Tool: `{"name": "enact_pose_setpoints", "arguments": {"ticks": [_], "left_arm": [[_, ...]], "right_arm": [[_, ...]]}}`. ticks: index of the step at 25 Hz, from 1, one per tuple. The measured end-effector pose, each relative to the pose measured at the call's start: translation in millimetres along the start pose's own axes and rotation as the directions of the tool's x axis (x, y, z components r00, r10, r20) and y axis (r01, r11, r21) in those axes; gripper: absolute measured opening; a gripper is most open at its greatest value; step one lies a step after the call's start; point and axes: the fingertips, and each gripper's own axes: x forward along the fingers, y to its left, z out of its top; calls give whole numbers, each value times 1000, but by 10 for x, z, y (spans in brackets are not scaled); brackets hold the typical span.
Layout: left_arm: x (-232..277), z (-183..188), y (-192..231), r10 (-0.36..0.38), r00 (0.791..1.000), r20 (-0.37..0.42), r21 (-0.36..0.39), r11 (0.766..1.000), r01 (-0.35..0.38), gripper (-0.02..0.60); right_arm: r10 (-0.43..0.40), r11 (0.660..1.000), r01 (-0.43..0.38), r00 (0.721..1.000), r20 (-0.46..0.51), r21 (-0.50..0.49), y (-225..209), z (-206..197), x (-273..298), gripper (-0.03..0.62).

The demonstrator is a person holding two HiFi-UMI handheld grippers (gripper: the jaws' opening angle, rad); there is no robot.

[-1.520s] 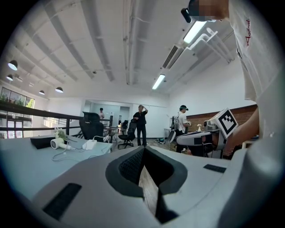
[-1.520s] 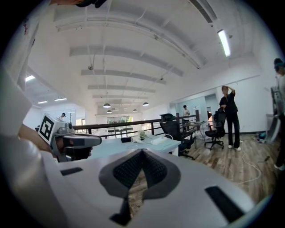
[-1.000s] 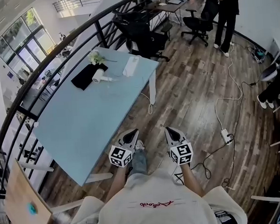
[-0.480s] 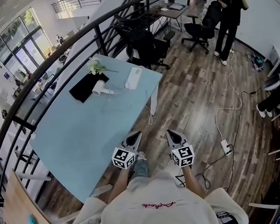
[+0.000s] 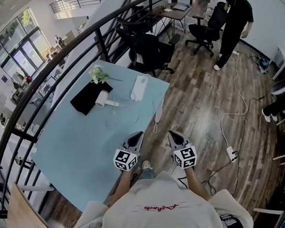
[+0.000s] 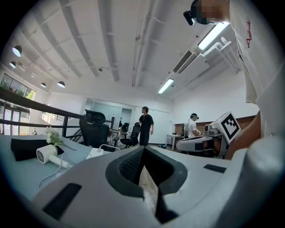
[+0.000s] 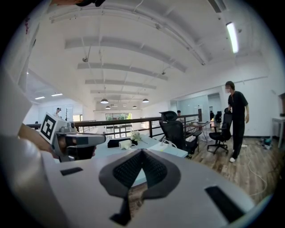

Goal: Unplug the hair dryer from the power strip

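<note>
A white hair dryer (image 5: 102, 98) lies on the far part of the light blue table (image 5: 82, 153), half on a black cloth (image 5: 86, 97). Its thin cord curls across the tabletop toward a white power strip (image 5: 141, 87) near the table's far right edge. My left gripper (image 5: 137, 135) and right gripper (image 5: 174, 133) are held side by side at the table's near right corner, both shut and empty, well short of the dryer. The left gripper view has the hair dryer (image 6: 46, 154) and power strip (image 6: 98, 152) beyond my left gripper (image 6: 143, 149). The right gripper view shows the hair dryer (image 7: 124, 144) past my right gripper (image 7: 142, 152).
White flowers (image 5: 98, 74) lie beside the cloth. A black railing (image 5: 57, 63) curves behind the table. Black office chairs (image 5: 150, 50) stand past the table's far end. A person in black (image 5: 233, 23) stands farther off. White cables and a floor power strip (image 5: 230, 153) lie on the wooden floor at right.
Both grippers have moved forward together toward the table, so the dryer and power strip sit nearer in the head view. The person in black has shifted position. Both grippers stayed shut.
</note>
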Motion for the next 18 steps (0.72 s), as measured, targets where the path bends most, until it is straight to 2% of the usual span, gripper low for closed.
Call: {"name": "enact_pose_setpoints", "arguments": {"ticks": [9,18], "left_arm": [[323,172,607,-6,1000,27,-27,1000,7,8],[517,177,1033,-17,999,38,-66,998,19,8]], "right_arm": [[-3,1000,3,1000,-7,-30,-107,282,670,17],[-3,999,2,1000,-30,-38,-113,341,1159,17]]}}
